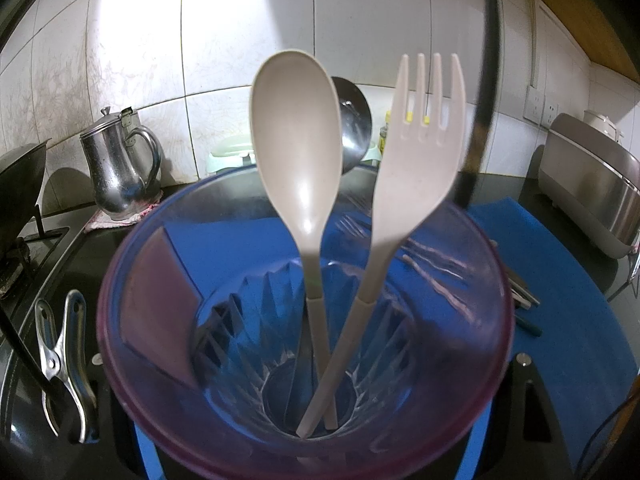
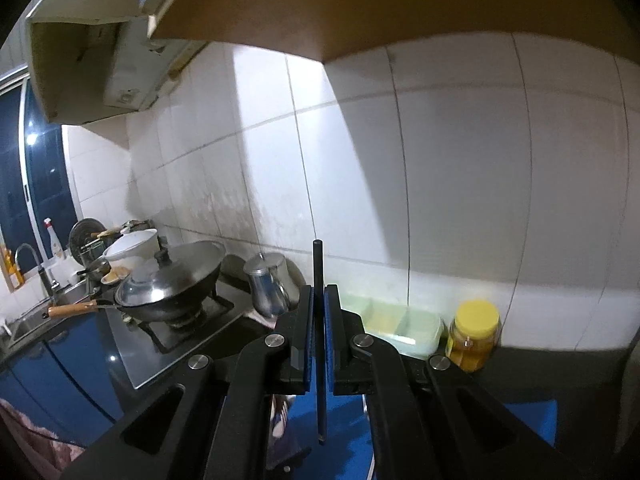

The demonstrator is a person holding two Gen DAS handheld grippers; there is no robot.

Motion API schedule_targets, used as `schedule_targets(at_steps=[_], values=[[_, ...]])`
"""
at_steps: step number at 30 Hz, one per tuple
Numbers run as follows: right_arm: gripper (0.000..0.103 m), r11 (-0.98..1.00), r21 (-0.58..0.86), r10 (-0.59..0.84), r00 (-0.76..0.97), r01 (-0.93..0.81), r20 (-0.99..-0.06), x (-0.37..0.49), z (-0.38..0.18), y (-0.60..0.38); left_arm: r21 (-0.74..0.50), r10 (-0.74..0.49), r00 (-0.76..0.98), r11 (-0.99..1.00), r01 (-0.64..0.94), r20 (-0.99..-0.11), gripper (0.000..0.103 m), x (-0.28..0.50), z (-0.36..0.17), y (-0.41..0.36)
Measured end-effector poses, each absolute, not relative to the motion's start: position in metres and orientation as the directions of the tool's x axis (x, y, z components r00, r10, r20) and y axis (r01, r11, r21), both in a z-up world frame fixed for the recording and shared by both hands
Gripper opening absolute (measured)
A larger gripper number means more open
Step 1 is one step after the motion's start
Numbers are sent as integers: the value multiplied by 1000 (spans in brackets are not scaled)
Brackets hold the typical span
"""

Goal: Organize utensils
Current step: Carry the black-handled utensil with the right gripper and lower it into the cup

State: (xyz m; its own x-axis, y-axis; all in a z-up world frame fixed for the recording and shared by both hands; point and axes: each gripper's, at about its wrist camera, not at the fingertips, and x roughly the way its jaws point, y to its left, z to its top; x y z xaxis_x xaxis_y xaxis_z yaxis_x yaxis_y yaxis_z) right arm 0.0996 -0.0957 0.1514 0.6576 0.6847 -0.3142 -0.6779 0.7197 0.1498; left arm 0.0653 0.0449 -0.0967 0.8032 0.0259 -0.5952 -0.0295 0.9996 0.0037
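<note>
Tiled kitchen corner, dim, night.
White wall tiles (image 2: 460, 184) lit in a bright patch; wood cabinet (image 2: 360, 4) overhead; dark window (image 2: 36, 184) at left; black counter (image 1: 500, 188); wall sockets (image 1: 542, 106) at right.

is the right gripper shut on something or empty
Shut on something: the right gripper has its blue pads pressed against a thin dark stick that stands upright between them. What the stick is cannot be told.
</note>
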Motion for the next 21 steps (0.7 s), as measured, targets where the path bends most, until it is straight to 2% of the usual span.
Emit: schedule_targets(at_steps=[11, 21], values=[[6, 667, 125, 741, 637, -735, -210, 81, 185, -79, 4, 26, 803, 1000, -30, -595, 84, 65, -97, 45], [6, 637, 139, 758, 582, -759, -294, 86, 155, -55, 4, 26, 803, 1000, -30, -596, 84, 66, -97, 45]])
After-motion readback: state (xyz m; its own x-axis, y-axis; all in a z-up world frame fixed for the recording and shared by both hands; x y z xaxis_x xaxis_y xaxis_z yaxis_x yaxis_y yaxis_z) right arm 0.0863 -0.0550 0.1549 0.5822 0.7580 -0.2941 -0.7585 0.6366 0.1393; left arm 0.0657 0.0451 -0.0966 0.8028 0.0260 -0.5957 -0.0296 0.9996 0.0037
